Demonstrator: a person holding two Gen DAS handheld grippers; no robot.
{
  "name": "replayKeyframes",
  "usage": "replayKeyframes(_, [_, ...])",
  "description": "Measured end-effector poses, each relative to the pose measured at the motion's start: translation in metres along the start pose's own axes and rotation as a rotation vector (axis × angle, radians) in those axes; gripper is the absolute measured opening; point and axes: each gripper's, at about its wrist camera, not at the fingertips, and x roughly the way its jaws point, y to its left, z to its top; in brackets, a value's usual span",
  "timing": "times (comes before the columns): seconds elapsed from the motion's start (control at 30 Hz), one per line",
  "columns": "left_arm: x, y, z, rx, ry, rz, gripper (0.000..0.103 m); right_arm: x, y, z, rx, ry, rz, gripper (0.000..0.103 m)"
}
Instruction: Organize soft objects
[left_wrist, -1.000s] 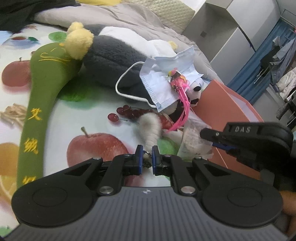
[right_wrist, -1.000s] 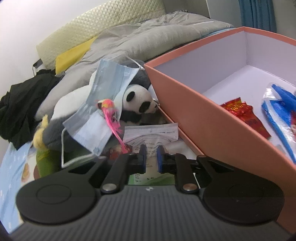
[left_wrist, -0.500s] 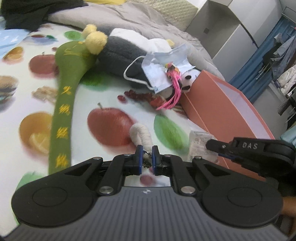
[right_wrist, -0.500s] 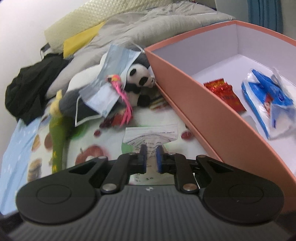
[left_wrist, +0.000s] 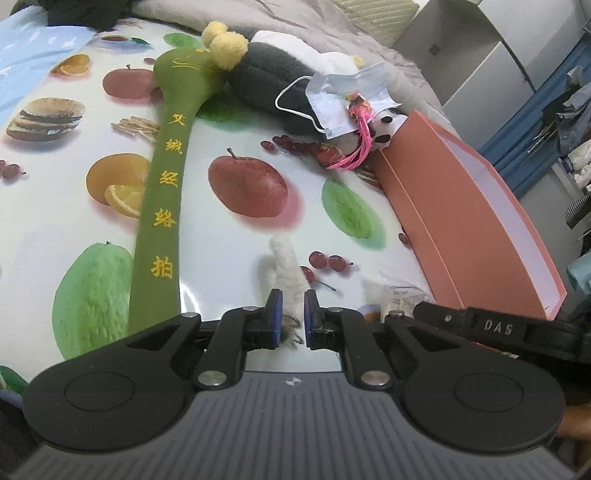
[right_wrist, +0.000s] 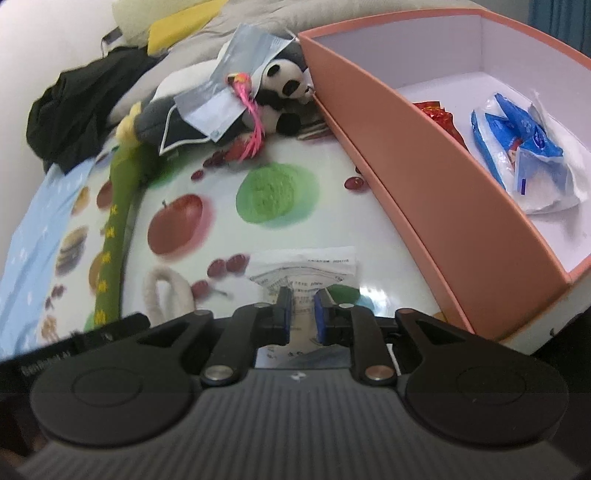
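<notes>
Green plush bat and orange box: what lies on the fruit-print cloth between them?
In the right wrist view, a white rope loop and a sealed mask packet lie between the green plush bat and the orange box.

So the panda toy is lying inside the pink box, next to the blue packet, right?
Not quite. The blue packet does lie inside the pink box, but the panda toy lies outside it, against the box's far corner, partly under a face mask. The right wrist view shows this.
</notes>
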Motion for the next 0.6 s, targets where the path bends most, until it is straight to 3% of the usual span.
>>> replayKeyframes(0.03, [-0.001,-0.001,0.000,0.004,-0.004,-0.002,0.017,0.000,0.000,-0.001,-0.008,0.005,0.002,0.034])
replayKeyframes(0.1, [-0.002,-0.002,-0.001,0.010,-0.012,-0.001,0.041,-0.002,-0.001,-0.001,-0.021,0.009,0.010,0.052])
replayKeyframes(0.2, [-0.003,-0.006,-0.005,0.033,-0.033,0.007,0.048,-0.003,0.001,-0.001,-0.061,0.008,0.007,0.063])
replayKeyframes(0.3, [-0.001,-0.012,-0.009,0.082,-0.036,0.042,0.059,0.000,0.002,0.001,-0.077,0.014,-0.008,0.063])
replayKeyframes(0.6, [0.009,-0.021,-0.017,0.188,-0.047,0.084,0.061,0.023,0.009,0.001,-0.100,0.061,-0.035,0.064])
